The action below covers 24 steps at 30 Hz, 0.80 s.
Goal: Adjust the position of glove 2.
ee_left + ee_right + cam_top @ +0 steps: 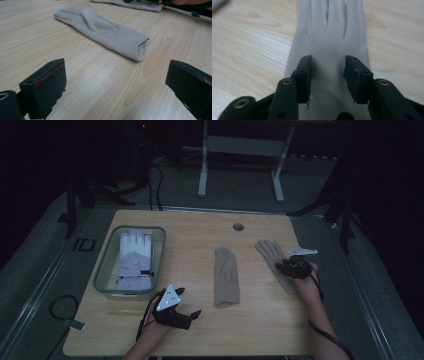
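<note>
The right-hand beige glove [329,45] lay flat near the table's [200,330] right edge, and the right gripper [328,75] sat over its palm, jaws apart astride the fabric, seemingly not yet pinching. The left gripper [115,85] gaped empty before the middle glove [107,32].

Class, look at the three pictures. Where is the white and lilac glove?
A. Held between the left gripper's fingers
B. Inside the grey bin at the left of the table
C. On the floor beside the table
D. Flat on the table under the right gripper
B: the white and lilac glove lies inside the grey bin at the table's left side.
</note>
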Tool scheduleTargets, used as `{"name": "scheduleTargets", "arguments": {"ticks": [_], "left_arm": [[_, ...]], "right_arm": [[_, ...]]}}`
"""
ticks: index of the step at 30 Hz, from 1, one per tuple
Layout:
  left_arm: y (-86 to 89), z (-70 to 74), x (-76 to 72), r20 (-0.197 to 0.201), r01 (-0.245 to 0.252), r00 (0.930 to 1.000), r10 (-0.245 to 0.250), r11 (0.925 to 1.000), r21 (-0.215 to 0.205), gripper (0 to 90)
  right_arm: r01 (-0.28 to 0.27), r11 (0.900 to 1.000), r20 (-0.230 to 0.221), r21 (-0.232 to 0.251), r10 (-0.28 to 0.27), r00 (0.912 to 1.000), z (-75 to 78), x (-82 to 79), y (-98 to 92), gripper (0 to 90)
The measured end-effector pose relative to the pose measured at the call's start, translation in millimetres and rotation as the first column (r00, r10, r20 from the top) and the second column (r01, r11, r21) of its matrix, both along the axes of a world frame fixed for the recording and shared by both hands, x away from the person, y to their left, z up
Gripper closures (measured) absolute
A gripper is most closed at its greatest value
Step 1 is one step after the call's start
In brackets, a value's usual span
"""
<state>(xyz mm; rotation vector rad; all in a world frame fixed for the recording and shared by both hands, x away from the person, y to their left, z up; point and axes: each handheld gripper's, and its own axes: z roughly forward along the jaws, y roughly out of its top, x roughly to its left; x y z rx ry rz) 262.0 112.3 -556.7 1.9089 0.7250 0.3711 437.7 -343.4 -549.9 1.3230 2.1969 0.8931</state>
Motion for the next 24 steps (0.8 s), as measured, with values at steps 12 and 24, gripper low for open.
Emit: {"name": "scheduleTargets", "arguments": {"ticks": [12, 24], "left_arm": [[-2.0, -0.9, -1.3, -0.001, -0.002, 1.0000, 0.002, 1.0000, -0.001, 3.5], [-2.4, -0.9, -1.2, 0.003, 0.002, 1.0000, -0.002, 1.0000, -0.001, 3.5]], "right_arm": [[0.136, 0.991, 0.007, 0.017, -0.136, 0.9906, 3.7, -17.3, 19.2, 83.6], [0.311, 0.946, 0.059, 0.095, -0.317, 0.9464, 36.8, -58.4, 33.1, 83.7]]}}
